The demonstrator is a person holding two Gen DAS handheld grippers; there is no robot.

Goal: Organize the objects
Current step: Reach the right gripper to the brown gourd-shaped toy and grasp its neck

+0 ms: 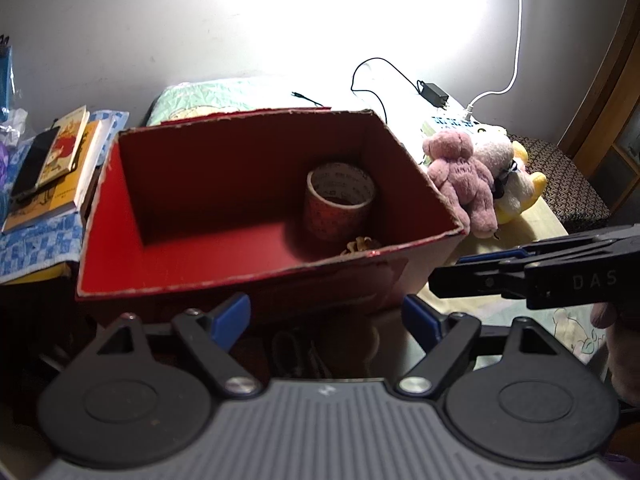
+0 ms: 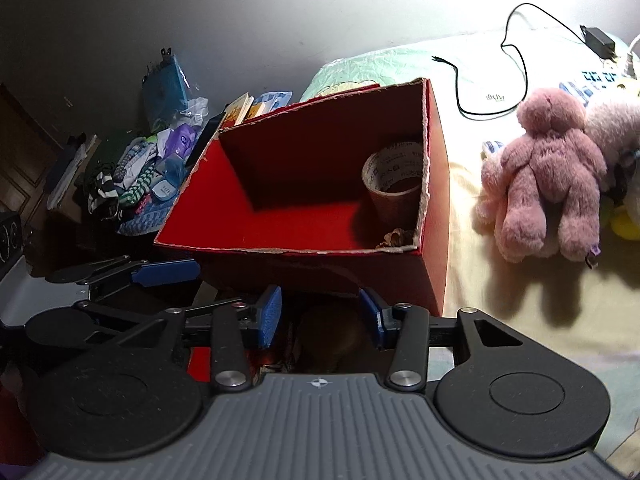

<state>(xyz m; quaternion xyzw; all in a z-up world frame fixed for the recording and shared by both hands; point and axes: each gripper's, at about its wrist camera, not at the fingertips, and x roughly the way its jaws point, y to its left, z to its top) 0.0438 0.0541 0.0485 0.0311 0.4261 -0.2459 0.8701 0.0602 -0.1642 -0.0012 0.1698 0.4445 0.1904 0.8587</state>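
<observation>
Now both tools hover empty before the open red box, between placements.

Ahead-left of the left tool (image 1: 326, 316) lie books (image 1: 60, 168) on a blue cloth; straight ahead stands the box (image 1: 224, 276), with a tape roll (image 1: 340, 204) and a small brownish item, too dim to name, in its far-right corner. Ahead-right of the right tool (image 2: 320, 316) the pink bear (image 2: 548, 176) lies face down on the bed beside other plush toys, just right of the box and apart from it. Both tools gape wide with nothing held. Probably the bear goes in next: the right tool would swing right, drop over its body, pinch the soft fur firmly, then lift clear of the box wall.
</observation>
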